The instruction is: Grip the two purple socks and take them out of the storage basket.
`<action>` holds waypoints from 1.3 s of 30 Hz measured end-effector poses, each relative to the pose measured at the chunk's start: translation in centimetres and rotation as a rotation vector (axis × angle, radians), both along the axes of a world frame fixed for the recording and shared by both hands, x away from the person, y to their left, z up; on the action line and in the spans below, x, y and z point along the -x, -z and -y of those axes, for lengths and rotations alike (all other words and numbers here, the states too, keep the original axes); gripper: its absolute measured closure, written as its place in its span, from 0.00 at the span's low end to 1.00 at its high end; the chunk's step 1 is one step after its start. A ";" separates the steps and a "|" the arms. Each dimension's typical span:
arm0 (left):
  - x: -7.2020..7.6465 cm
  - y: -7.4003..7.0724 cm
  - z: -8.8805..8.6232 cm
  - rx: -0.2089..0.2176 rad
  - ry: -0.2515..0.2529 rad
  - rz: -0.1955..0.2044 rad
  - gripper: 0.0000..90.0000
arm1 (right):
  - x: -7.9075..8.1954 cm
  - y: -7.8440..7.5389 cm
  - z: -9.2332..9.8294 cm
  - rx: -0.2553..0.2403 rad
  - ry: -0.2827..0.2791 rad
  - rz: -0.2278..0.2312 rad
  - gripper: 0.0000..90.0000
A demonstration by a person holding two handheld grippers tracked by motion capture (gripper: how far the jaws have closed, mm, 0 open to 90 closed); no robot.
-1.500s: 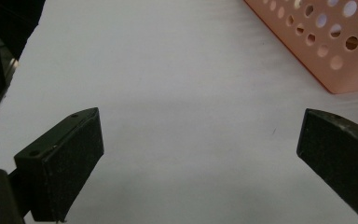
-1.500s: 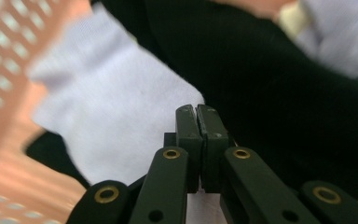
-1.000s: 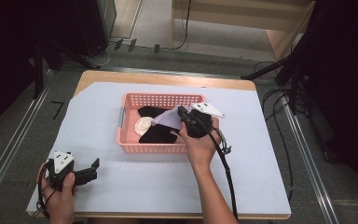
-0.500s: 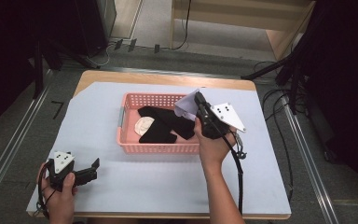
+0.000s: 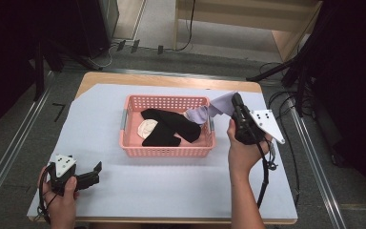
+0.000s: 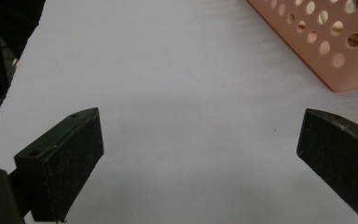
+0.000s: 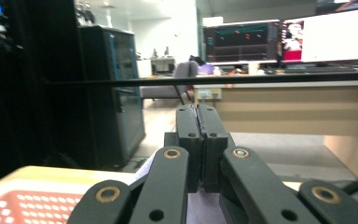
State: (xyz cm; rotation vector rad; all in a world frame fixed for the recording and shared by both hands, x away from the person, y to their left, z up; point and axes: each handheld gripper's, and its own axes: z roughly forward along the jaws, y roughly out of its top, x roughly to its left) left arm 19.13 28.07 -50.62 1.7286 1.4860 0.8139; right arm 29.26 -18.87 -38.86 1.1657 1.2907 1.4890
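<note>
Right claw (image 5: 236, 106) clamped on one end of a pale lilac sock (image 5: 208, 110), raised over the right-hand rim of the pink basket (image 5: 164, 151). Seen along its own jaws (image 7: 198, 140) in the right gripper view: pressed flat together, a sliver of light fabric peeping out below them. Held high and off to the side, presumably to draw the sock clear of the pile instead of dragging the rest along. Far end of the sock draped over the basket's right wall, so only partly out.

Left in the basket: a black sock (image 5: 169, 128) sprawled across the middle, bent in an L, soft and matte, lying over a cream sock (image 5: 147, 129) bunched into a rounded lump at the left. Basket itself rigid plastic, rectangular, walls pierced with rows of round holes, set near the middle of the desk (image 5: 124, 191) on a smooth pale sheet.

Left claw (image 5: 94, 172) resting low at the near left corner of the desk, well apart from the basket, jaws spread wide and gripping nothing. Flat black pads (image 6: 70, 158) with a faintly grainy face in the left gripper view, bare sheet between them, a corner of the basket (image 6: 335, 46) beyond. Parked there, most likely, to stay out of the way until needed.
</note>
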 end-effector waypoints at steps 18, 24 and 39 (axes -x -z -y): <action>0.0 0.0 0.0 -0.002 0.000 -0.006 0.01 | -0.4 6.1 4.9 0.001 0.157 -0.170 1.00; 0.0 0.0 0.0 -0.001 -0.003 -0.009 0.01 | -0.9 7.6 5.6 0.025 0.212 -0.228 0.93; -0.1 0.0 -0.1 0.006 -0.007 -0.007 0.01 | -3.6 7.3 -0.4 0.021 -0.009 -0.280 0.76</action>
